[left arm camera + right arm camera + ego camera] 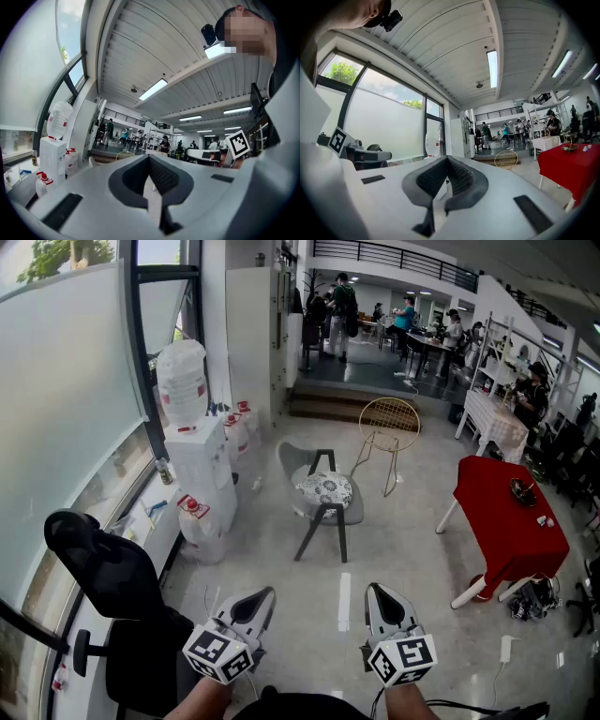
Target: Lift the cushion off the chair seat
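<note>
- The pale floor [309,615] fills most of your head view, with a short white strip on it just ahead of your hands.
- To your right stands the table with the red cloth [506,512], a dark dish and a few small items on top.
- At your left, near the window, is a black office chair [122,587], close beside your left arm.
- Straight ahead is the grey chair [291,465] on dark legs, out in the open floor — well apart from both grippers.
- Left of it rises a stack of white boxes [202,460] with a big water bottle [182,381] on top.
- Behind it is a gold wire chair [389,423], nearer the steps.
- The cushion [324,489] — round, pale with a dark pattern — lies flat on the grey chair's seat, untouched.
- Your left gripper [266,594] sits low in the head view, pointing forward; in the left gripper view its jaws [150,157] are pressed together with nothing between them.
- Your right gripper [375,589] is level beside it, jaws [447,158] likewise closed and empty.
</note>
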